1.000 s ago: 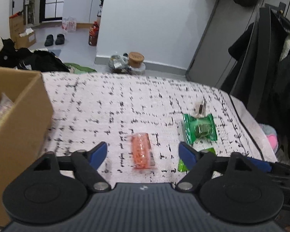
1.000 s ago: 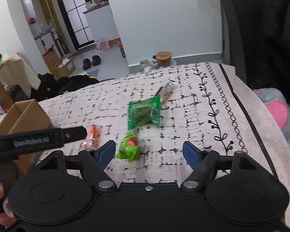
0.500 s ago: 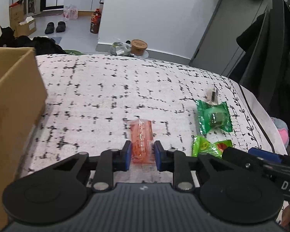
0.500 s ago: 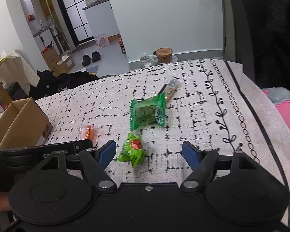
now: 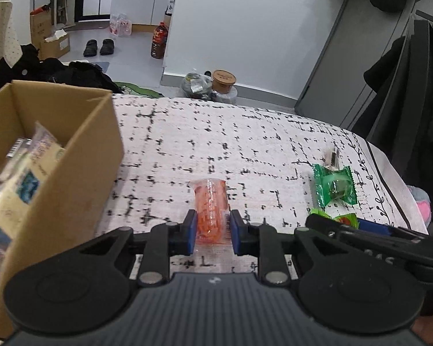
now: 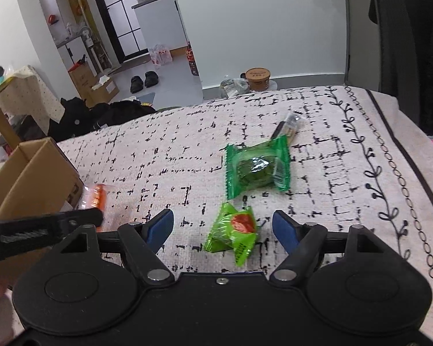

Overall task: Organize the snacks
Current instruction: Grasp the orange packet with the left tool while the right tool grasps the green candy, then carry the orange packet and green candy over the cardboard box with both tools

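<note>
My left gripper (image 5: 210,232) is shut on an orange snack packet (image 5: 210,205) and holds it above the patterned cloth, right of the cardboard box (image 5: 72,173). The packet also shows in the right wrist view (image 6: 93,196), blurred, beside the box (image 6: 34,173). My right gripper (image 6: 225,227) is open, its jaws either side of a small light-green snack packet (image 6: 233,232) on the cloth. A larger green wrapped snack (image 6: 257,168) and a thin dark-and-clear stick packet (image 6: 287,124) lie beyond it.
The box holds several wrapped snacks (image 5: 23,173). The cloth-covered table (image 5: 216,132) ends at the far edge; past it are a floor with a cup (image 5: 223,77), bags and shoes. Dark coats (image 5: 404,101) hang at the right.
My left gripper closed on the orange packet, lifted it and moved left toward the box. My right gripper moved forward until the light-green packet lay between its open jaws.
</note>
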{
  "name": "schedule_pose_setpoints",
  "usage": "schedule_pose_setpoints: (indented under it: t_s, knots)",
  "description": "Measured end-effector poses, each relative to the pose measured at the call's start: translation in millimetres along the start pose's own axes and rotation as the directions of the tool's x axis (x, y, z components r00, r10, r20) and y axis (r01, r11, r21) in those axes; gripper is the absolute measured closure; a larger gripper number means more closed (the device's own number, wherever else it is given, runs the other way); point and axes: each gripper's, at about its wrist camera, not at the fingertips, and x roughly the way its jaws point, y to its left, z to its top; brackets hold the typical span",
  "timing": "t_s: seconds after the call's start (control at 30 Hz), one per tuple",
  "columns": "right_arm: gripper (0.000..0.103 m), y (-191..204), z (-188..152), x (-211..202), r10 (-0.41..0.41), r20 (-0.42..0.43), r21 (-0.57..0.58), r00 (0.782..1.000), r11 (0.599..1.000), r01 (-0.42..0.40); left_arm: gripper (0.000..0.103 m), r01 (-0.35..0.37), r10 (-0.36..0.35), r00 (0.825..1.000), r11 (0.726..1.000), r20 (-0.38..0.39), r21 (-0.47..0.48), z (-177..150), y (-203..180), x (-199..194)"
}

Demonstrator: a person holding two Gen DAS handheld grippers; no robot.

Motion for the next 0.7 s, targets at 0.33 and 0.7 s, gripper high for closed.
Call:
schedule_pose_setpoints:
  t_s: [0.33, 0.7]
  knots:
    - [0.075, 5, -7, -5, 0.002, 0.016, -0.013, 1.000, 1.000, -0.002, 0.080, -0.028, 0.028, 0.999, 1.000, 0.022, -0.011, 1, 10, -18]
    - [0.076, 15, -3, -33, 0.054, 0.089, -0.001, 0.995, 0.999, -0.054, 0.080, -0.037, 0.038, 0.998, 0.999, 0.056, -0.014, 2, 11, -37]
